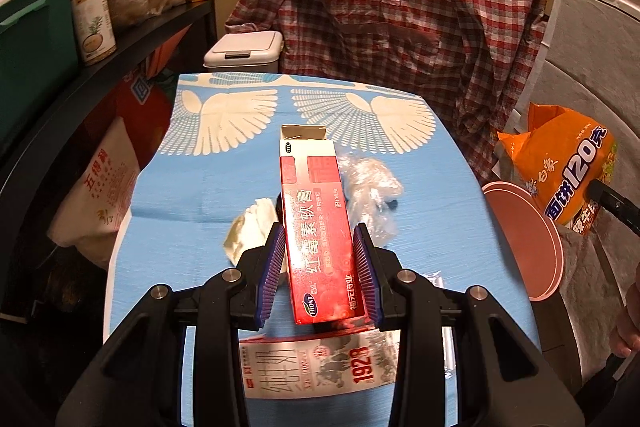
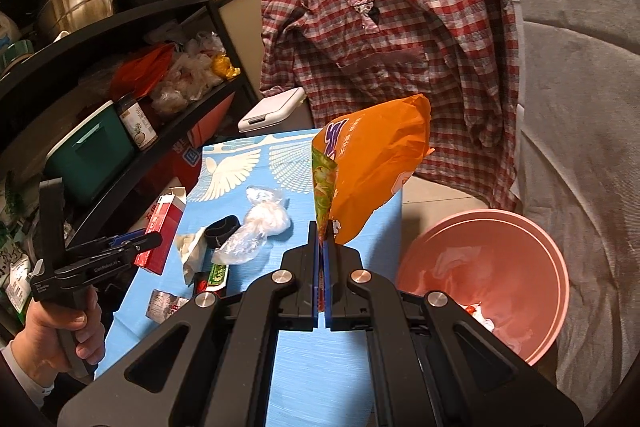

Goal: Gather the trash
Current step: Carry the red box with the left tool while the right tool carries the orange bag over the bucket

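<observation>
My left gripper (image 1: 320,247) is shut on a red and white ointment box (image 1: 316,219), held above the blue table (image 1: 180,187); the same box (image 2: 162,231) shows at the left in the right wrist view. My right gripper (image 2: 322,243) is shut on the lower edge of an orange noodle bag (image 2: 372,163), which hangs over the table's right edge; the bag (image 1: 568,171) also shows in the left wrist view. A pink basin (image 2: 484,275) with some scraps in it sits on the floor to the right. Crumpled clear plastic (image 1: 370,187), a tissue wad (image 1: 250,231) and a flattened milk carton (image 1: 320,363) lie on the table.
A white lidded bin (image 1: 244,49) stands behind the table. A plaid shirt (image 1: 400,19) hangs at the back. Black shelves (image 2: 120,67) with pots, bags and a green box fill the left side. A black band (image 2: 222,229) lies on the table. A hand (image 2: 60,331) grips the left handle.
</observation>
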`<state>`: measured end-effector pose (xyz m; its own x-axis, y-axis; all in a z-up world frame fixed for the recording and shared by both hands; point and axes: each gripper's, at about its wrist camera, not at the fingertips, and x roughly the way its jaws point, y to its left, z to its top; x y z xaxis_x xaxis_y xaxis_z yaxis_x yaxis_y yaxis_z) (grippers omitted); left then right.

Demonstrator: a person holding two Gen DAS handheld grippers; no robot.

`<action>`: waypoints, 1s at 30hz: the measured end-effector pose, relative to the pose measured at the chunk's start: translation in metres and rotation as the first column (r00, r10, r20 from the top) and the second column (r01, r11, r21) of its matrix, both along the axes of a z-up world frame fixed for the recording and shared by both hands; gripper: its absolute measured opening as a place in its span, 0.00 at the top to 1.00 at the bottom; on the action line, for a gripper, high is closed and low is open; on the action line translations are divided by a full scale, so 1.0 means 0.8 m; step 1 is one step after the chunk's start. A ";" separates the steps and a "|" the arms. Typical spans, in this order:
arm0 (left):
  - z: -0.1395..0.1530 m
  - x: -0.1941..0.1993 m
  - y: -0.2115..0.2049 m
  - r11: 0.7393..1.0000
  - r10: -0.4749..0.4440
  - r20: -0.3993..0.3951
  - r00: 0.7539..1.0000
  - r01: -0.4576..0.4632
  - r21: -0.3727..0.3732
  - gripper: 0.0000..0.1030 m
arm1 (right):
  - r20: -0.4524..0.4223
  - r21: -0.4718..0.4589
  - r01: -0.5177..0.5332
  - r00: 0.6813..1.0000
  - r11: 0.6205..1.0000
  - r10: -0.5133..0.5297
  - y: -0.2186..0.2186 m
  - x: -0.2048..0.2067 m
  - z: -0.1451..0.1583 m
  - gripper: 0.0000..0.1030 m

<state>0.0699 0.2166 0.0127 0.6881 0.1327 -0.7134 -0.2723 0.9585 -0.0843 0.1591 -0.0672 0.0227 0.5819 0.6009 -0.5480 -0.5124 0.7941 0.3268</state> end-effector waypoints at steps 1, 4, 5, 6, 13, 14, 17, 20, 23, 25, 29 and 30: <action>0.000 0.001 -0.002 1.000 -0.003 0.001 1.000 0.003 0.001 0.66 | 0.000 -0.001 0.003 1.000 1.000 -0.003 -0.002 0.000 0.000 0.98; 0.001 0.003 -0.008 1.000 -0.014 0.006 1.000 0.014 0.003 0.66 | 0.001 -0.004 0.013 1.000 1.000 -0.013 -0.008 0.001 0.001 0.98; 0.001 0.004 -0.010 1.000 -0.016 0.006 1.000 0.016 0.004 0.66 | 0.000 -0.005 0.016 1.000 1.000 -0.016 -0.010 0.001 0.001 0.98; 0.001 0.005 -0.012 1.000 -0.020 0.008 1.000 0.020 0.005 0.66 | -0.001 -0.006 0.020 1.000 1.000 -0.021 -0.012 0.002 0.001 0.98; 0.003 0.011 -0.027 0.999 -0.043 0.017 0.999 0.043 0.008 0.66 | -0.005 -0.017 0.041 0.999 0.999 -0.041 -0.024 0.004 0.001 0.98; 0.003 0.013 -0.030 0.999 -0.046 0.018 0.999 0.046 0.007 0.66 | -0.005 -0.018 0.043 0.999 0.999 -0.043 -0.027 0.005 0.001 0.98; 0.004 0.017 -0.038 0.998 -0.054 0.022 0.998 0.054 0.009 0.66 | -0.007 -0.023 0.052 0.999 0.998 -0.053 -0.034 0.007 0.000 0.98; 0.004 0.021 -0.046 0.998 -0.065 0.025 0.998 0.065 0.011 0.66 | -0.011 -0.027 0.062 0.998 0.998 -0.062 -0.039 0.009 -0.001 0.98; 0.004 0.025 -0.055 0.997 -0.076 0.027 0.997 0.075 0.011 0.66 | -0.015 -0.030 0.074 0.997 0.997 -0.074 -0.045 0.011 -0.002 0.98; 0.005 0.028 -0.061 0.996 -0.085 0.030 0.996 0.085 0.012 0.66 | -0.017 -0.034 0.082 0.996 0.996 -0.083 -0.049 0.012 -0.003 0.98; 0.006 0.034 -0.073 0.995 -0.102 0.034 0.994 0.102 0.014 0.66 | -0.024 -0.036 0.097 0.995 0.995 -0.098 -0.057 0.014 -0.004 0.98; 0.006 0.035 -0.075 0.994 -0.106 0.035 0.994 0.106 0.014 0.66 | -0.025 -0.037 0.101 0.995 0.994 -0.102 -0.058 0.014 -0.003 0.98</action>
<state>0.0982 0.1563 0.0173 0.7236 0.0660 -0.6870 -0.1664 0.9827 -0.0809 0.1702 -0.1135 0.0202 0.6237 0.5197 -0.5839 -0.4203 0.8528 0.3100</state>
